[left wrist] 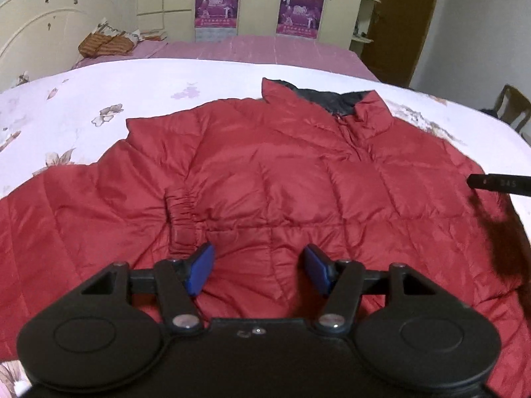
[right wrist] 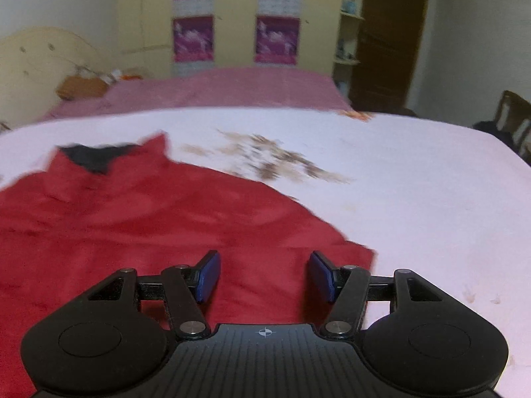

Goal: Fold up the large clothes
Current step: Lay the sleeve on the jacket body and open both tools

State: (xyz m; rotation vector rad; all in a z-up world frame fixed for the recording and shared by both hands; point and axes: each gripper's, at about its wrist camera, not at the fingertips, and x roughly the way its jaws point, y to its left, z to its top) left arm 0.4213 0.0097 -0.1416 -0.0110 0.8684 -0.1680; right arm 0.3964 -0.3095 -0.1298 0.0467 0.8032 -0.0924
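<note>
A red puffer jacket (left wrist: pixel 265 172) is lying spread out, front side up, on a bed covered with a white floral sheet (left wrist: pixel 132 86). Its collar, showing a dark lining (left wrist: pixel 335 98), is pointing toward the far side of the bed, and the zipper is running down from it. One sleeve is lying folded in across the body, its elastic cuff (left wrist: pixel 182 222) resting on the front panel near the lower part of the jacket.

The left claw (left wrist: pixel 259 270) is hovering over the lower part of the jacket, just beside that cuff, with its blue pads (left wrist: pixel 202 268) standing apart and nothing pinched between them. The right claw (right wrist: pixel 265 277) is hanging over the jacket's edge (right wrist: pixel 361 252), where the red fabric is meeting the bare sheet; its blue pads (right wrist: pixel 209 277) are likewise standing apart, gripping nothing. The right wrist view is blurring, so fine detail in the fabric is not readable there.

At the right border of the left wrist view, a dark part of the other tool (left wrist: pixel 497 184) is showing above the jacket. Beyond the white sheet, a pink bedspread (left wrist: pixel 259 48) is covering the rest of the bed, with a cream headboard (left wrist: pixel 43 30) at the left and a cream wardrobe carrying purple posters (left wrist: pixel 300 8) behind.
</note>
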